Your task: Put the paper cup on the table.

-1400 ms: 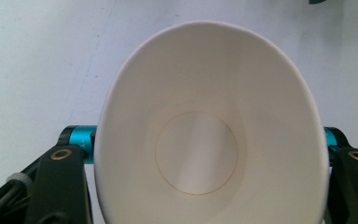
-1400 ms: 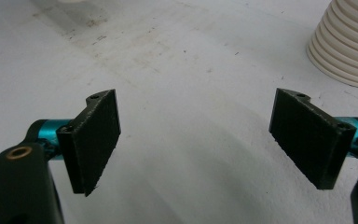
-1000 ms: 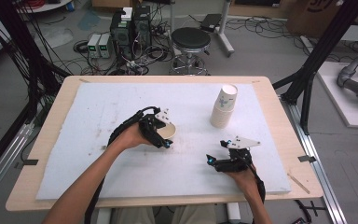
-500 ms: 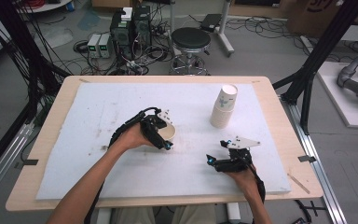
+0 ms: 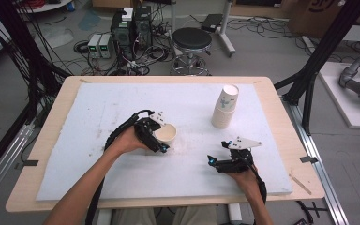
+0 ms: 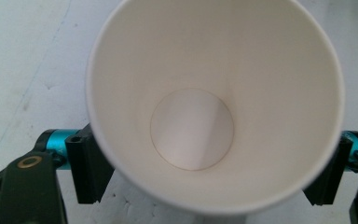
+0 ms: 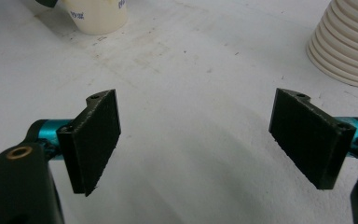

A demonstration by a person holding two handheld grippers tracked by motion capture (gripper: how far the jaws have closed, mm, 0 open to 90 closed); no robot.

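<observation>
A single white paper cup (image 5: 168, 133) stands upright on the white foam board, mouth up and empty (image 6: 191, 126). My left gripper (image 5: 161, 140) is at the cup, with one black jaw on each side of its lower wall (image 6: 207, 175). The jaws have just been opening, and the cup looks round and unsqueezed between them. My right gripper (image 5: 214, 162) rests low on the board at the right, jaws wide apart with nothing between them (image 7: 196, 140). From there the single cup (image 7: 100, 16) stands far off to the left.
A tall stack of nested paper cups (image 5: 225, 108) stands at the back right of the board (image 7: 345, 42). The foam board (image 5: 98, 108) lies on a wooden table (image 5: 281, 117). A stool, cables and electronics sit on the floor beyond.
The left hand has shifted only slightly at the cup, and its jaws now stand a little wider. The right hand and both cup groups have kept still.
</observation>
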